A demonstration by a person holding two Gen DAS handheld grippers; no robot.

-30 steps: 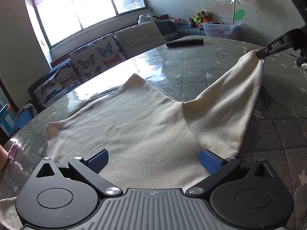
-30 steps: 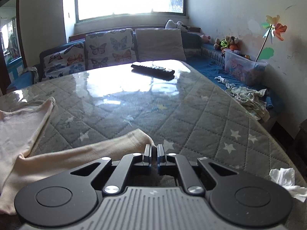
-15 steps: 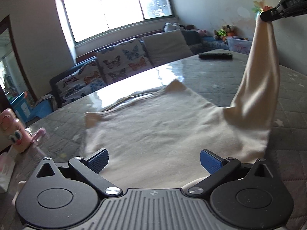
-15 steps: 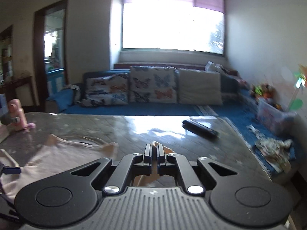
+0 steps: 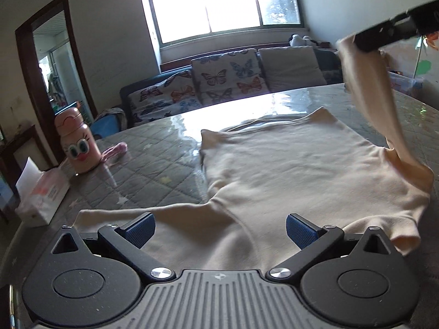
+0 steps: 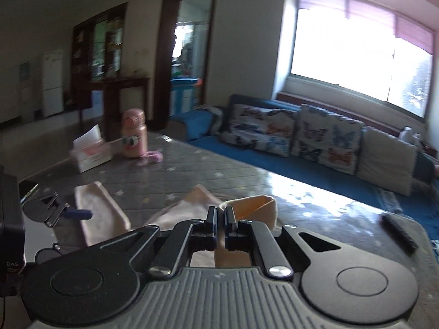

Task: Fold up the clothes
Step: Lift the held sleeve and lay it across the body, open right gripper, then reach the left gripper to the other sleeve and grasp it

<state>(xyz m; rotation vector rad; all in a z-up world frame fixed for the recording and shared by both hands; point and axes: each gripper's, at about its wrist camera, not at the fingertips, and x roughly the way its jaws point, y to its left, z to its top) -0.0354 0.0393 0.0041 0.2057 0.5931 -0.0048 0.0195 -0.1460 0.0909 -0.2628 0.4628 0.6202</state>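
Note:
A cream long-sleeved shirt (image 5: pixel 288 164) lies spread on the grey quilted table (image 5: pixel 153 164). My left gripper (image 5: pixel 219 230) is open, low over the shirt's near part, with cloth showing between its blue pads (image 5: pixel 138 229). One sleeve (image 5: pixel 376 93) is lifted off the table and hangs slanted from my right gripper (image 5: pixel 384 31) at the upper right. In the right wrist view my right gripper (image 6: pixel 221 215) is shut on that sleeve's cuff (image 6: pixel 255 205). The other sleeve (image 5: pixel 131 213) lies flat toward the left.
A pink bottle (image 5: pixel 78 148) and a tissue box (image 5: pixel 41 194) stand near the table's left edge, with a small pink item (image 5: pixel 115 148) beside the bottle. A dark remote (image 6: pixel 397 233) lies on the far right. A sofa with butterfly cushions (image 5: pixel 219 79) lies behind the table.
My right gripper has raised the sleeve off the table and swung it up and leftward over the shirt. My left gripper stays open over the shirt and has turned left.

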